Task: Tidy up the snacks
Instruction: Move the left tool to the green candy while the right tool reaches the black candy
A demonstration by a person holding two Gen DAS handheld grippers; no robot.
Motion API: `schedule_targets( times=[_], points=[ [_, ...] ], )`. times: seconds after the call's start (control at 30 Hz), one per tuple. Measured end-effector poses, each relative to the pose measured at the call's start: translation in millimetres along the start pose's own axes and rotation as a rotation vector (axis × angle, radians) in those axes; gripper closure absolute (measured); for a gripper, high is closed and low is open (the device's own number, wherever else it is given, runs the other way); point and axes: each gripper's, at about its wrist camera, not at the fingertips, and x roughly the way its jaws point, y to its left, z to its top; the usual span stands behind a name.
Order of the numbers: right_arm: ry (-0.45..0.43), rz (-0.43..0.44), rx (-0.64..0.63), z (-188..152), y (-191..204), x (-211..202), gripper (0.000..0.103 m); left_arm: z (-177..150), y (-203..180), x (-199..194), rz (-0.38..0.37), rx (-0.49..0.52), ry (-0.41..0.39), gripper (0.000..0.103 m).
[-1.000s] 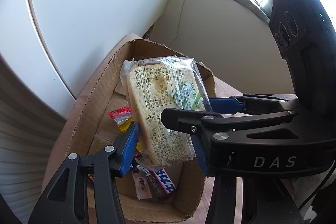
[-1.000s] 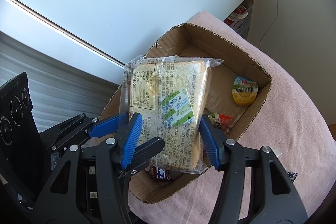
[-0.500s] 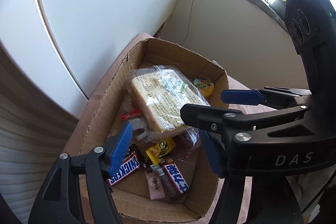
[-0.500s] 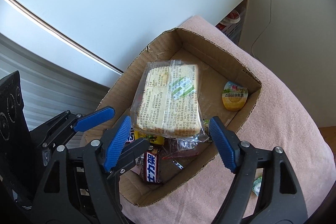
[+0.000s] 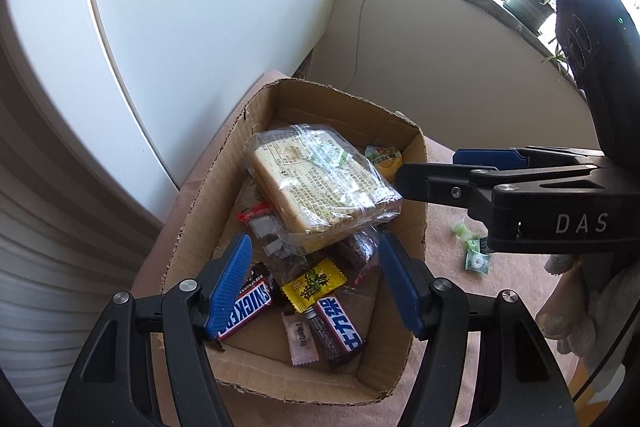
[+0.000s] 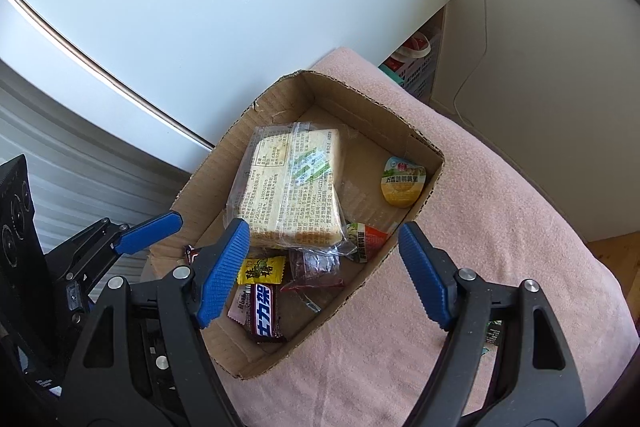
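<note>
Bread packet (image 5: 320, 183) lies inside the cardboard box (image 5: 208, 195), perched atop smaller snacks (it could slide). Left gripper (image 5: 316, 279) and right gripper (image 6: 324, 267) hover, jaws apart, empty.

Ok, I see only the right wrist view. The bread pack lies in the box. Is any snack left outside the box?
Observer: Yes. The left wrist view shows green candies on the pink cloth, beside the cardboard box.
Operator: And is something in the box hidden behind my left finger?
Observer: A Snickers bar lies there, next to the yellow candy.
Operator: Do the left tongs hold something?
Observer: No. The left tongs are wide open above the box, with nothing gripped.
</note>
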Motion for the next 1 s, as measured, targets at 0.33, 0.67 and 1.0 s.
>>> schedule_targets(
  times=[0.33, 0.67, 1.0],
  points=[
    [-0.049, -0.029, 0.016, -18, -19, -28, 0.024, -7, -28, -5, 0.005, 0.057, -0.006, 0.037],
    [-0.132, -0.08, 0.071, -50, -60, -61, 0.024, -12, -53, -4, -0.013, 0.092, -0.002, 0.037],
    [-0.089, -0.22, 0.068, -97, -111, -67, 0.024, -19, -87, 9, -0.069, 0.139, 0.034, 0.049]
  ],
)
